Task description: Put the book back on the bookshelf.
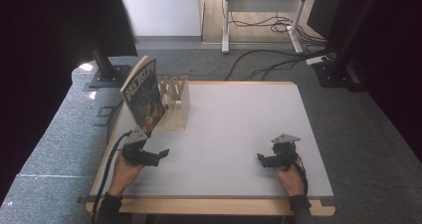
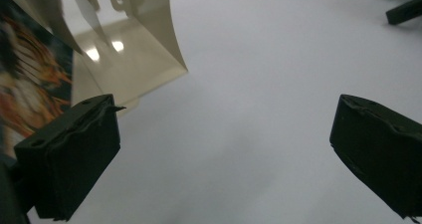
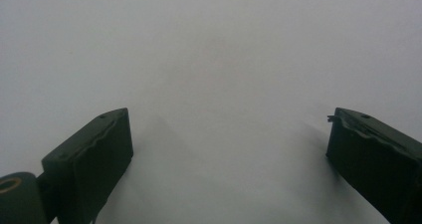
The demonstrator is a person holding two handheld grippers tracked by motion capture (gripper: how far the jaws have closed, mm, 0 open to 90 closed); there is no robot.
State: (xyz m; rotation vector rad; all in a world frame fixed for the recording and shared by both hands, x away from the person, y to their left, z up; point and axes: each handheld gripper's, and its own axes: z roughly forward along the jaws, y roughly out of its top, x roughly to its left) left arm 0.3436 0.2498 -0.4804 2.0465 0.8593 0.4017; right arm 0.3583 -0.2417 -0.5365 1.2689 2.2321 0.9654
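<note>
while both my claws sit spread and empty, the book [image 1: 143, 93] leans on the wooden rack [image 1: 175, 103] just ahead of my left claw [image 1: 161, 155]; bare table [image 1: 239, 129] surrounds my right claw [image 1: 261, 159].

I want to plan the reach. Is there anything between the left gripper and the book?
Nothing visible. The left gripper is open, and bare table lies between it and the book leaning on the wooden rack.
</note>
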